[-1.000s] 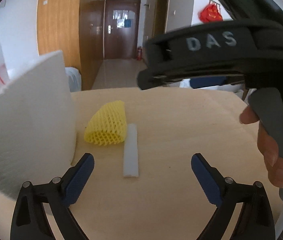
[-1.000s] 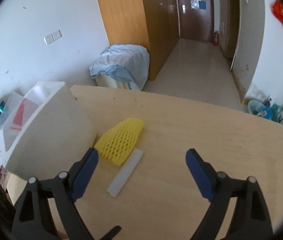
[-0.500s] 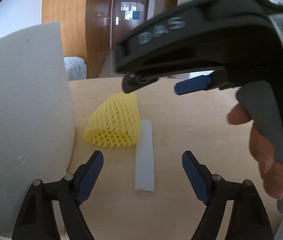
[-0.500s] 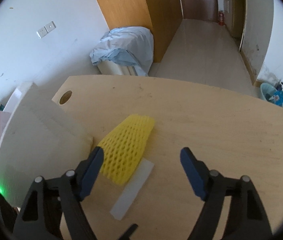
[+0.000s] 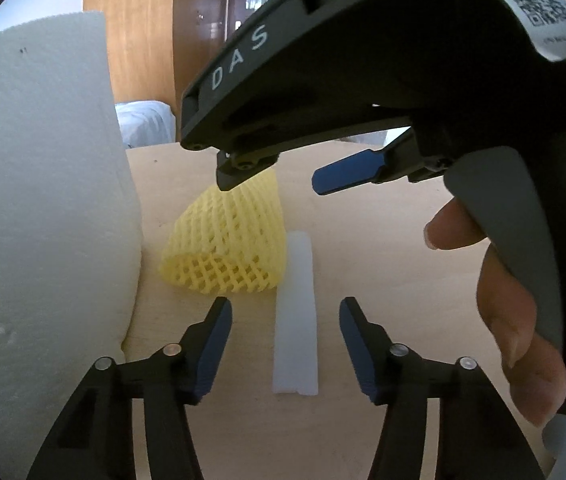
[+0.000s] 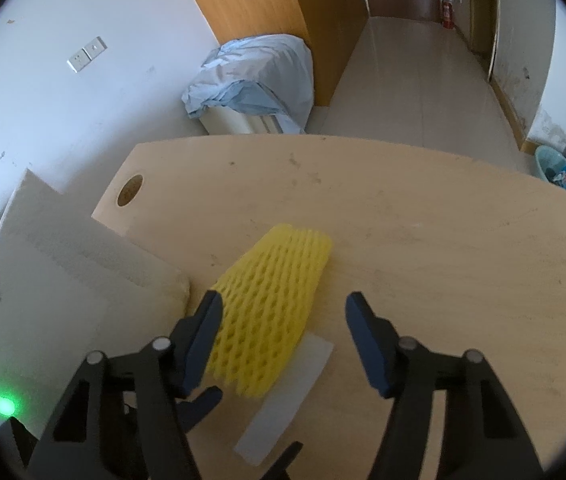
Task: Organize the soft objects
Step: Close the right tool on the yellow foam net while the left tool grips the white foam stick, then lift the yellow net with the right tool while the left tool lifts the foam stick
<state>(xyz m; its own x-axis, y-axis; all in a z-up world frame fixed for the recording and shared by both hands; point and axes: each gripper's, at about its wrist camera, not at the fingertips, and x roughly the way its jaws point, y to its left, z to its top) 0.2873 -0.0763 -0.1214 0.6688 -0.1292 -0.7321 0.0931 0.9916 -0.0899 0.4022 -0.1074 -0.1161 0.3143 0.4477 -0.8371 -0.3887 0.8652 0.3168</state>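
Observation:
A yellow foam net sleeve (image 5: pixel 227 248) (image 6: pixel 271 304) lies on the wooden table (image 6: pixel 443 264), with a flat white foam strip (image 5: pixel 297 320) (image 6: pixel 287 396) right beside it. My left gripper (image 5: pixel 285 316) hangs low over the strip's near half. Its jaws are closing on either side of the strip, and the pads are clear of it. My right gripper (image 6: pixel 285 312) (image 5: pixel 283 176) reaches in over the net. Its jaws are closing too, with the net below and between them and no grip visible.
A large white foam block (image 5: pixel 43 200) (image 6: pixel 63 300) stands close on the left, almost against the net. A person's hand (image 5: pixel 515 320) holds the right gripper's handle. The table has a round hole (image 6: pixel 130 196) near its far left corner. A blue-covered object (image 6: pixel 251 80) sits on the floor beyond.
Both grippers' jaws have narrowed. The right gripper came down and forward over the yellow net. The left gripper moved closer to the white strip. Net and strip lie where they were.

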